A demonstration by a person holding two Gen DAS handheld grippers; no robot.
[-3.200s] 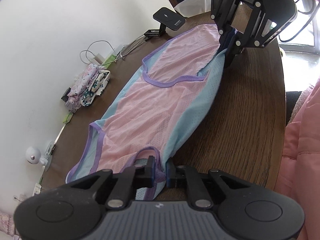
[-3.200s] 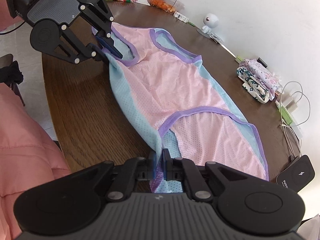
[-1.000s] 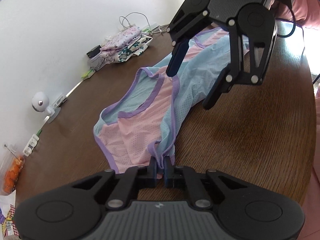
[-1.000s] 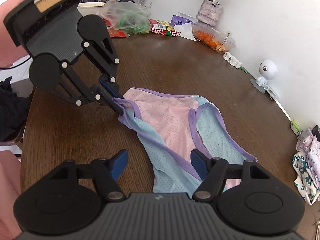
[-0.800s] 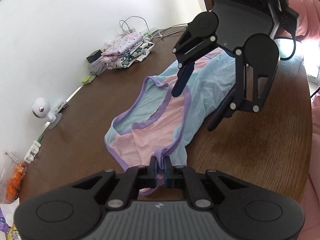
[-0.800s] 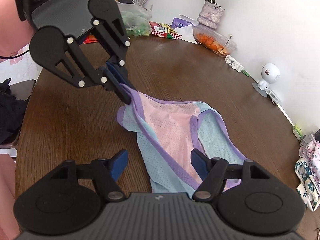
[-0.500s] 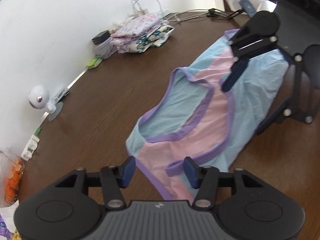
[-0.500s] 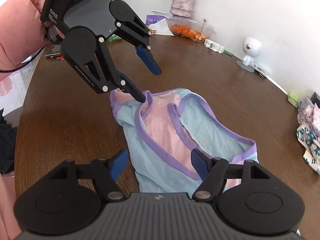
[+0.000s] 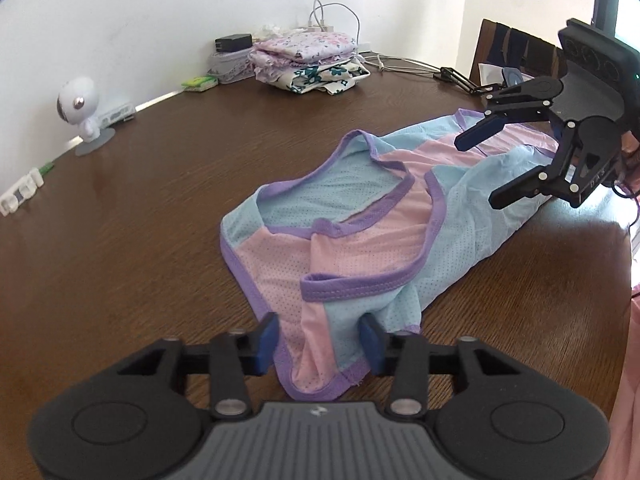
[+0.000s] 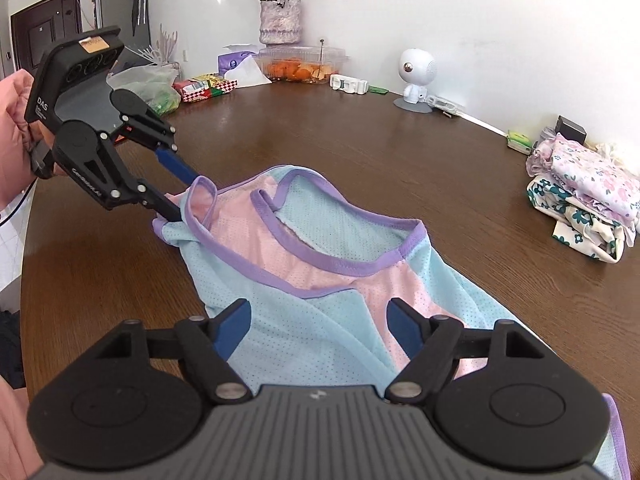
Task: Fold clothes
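Observation:
A pink and light-blue mesh vest [image 9: 360,240] with purple trim lies folded over itself on the brown wooden table [image 9: 140,200]. My left gripper [image 9: 320,340] is open, and the vest's near purple-edged end sits loose between its blue pads. At the vest's far end my right gripper [image 9: 478,174] hovers open, just above the cloth. From the right wrist, the vest [image 10: 320,280] runs away from my open right gripper [image 10: 318,324]. The left gripper [image 10: 186,198] is open at the far corner beside a raised strap loop. Neither gripper holds anything.
A stack of folded floral clothes [image 9: 308,60] sits by the wall beside cables and a charger. A small white camera [image 10: 416,76], a food box [image 10: 300,64], snack packets and a vase [image 10: 280,20] line the far edge. A chair [image 9: 512,52] stands behind. A pink sleeve [image 10: 16,92] shows.
The vest, earlier stretched out and pinched at both ends, is now folded in half. The right gripper let go first, then the left. Both have since drawn back slightly.

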